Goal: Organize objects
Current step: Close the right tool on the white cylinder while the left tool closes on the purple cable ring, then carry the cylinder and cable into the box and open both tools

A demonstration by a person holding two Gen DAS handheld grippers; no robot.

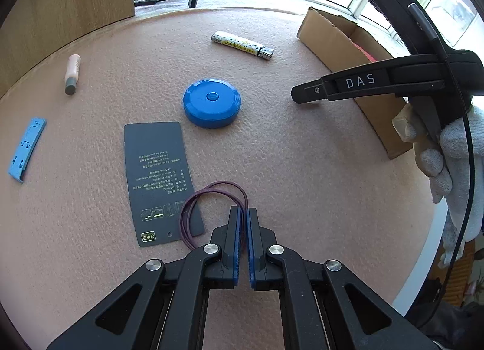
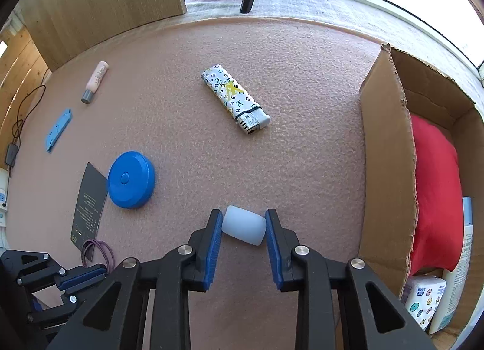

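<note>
Pinching the purple elastic loops (image 1: 211,198), your left gripper (image 1: 244,214) was nearly closed. Your right gripper (image 2: 243,223) apparently clasped the white cap (image 2: 243,225), ready for the cardboard box (image 2: 390,150).

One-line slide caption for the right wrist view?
Right tool shut on a white cap on the pink mat, beside the cardboard box; lighter ahead.

both wrist views low, facing forward over table (image 1: 287,168); sharing blue disc (image 1: 211,103)
</note>
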